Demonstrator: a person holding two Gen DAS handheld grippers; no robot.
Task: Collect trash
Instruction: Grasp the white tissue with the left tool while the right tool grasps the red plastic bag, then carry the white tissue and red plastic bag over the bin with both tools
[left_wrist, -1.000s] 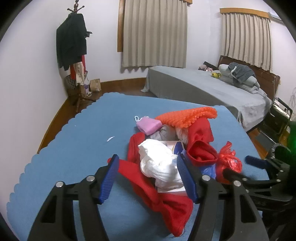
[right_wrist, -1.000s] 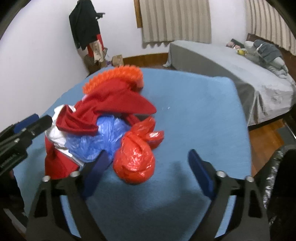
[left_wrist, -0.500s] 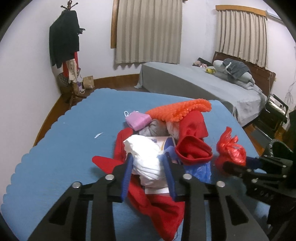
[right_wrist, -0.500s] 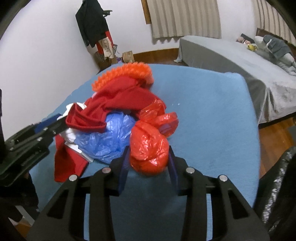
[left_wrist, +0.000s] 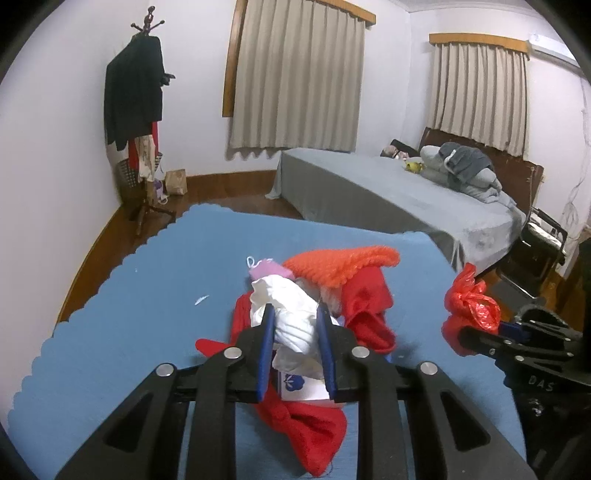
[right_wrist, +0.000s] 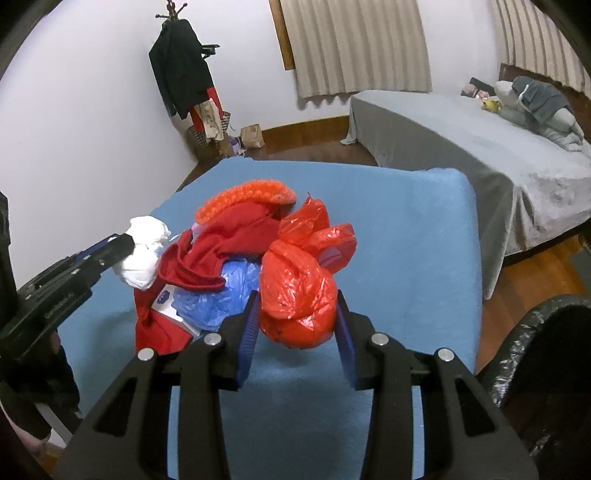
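Observation:
My left gripper (left_wrist: 295, 321) is shut on a crumpled white wad (left_wrist: 291, 317), held a little above the pile; the wad also shows in the right wrist view (right_wrist: 142, 254). My right gripper (right_wrist: 295, 306) is shut on a knotted red plastic bag (right_wrist: 299, 295), lifted off the blue table cover (right_wrist: 406, 258); the bag shows at the right of the left wrist view (left_wrist: 469, 310). Below lie red cloth (right_wrist: 229, 243), an orange knitted piece (left_wrist: 343, 266), a crumpled blue plastic bag (right_wrist: 218, 295), a pink item (left_wrist: 266, 269) and a white box with a blue mark (left_wrist: 299, 384).
A black bin-bag rim (right_wrist: 546, 350) is at the lower right of the right wrist view. A grey bed (left_wrist: 388, 195) stands beyond the table, a coat rack (left_wrist: 140, 122) in the left corner. A small white scrap (left_wrist: 201, 300) lies on the cover.
Both grippers closed from open: the left on the white wad, the right on the red bag. Both then rose, lifting their loads off the pile.

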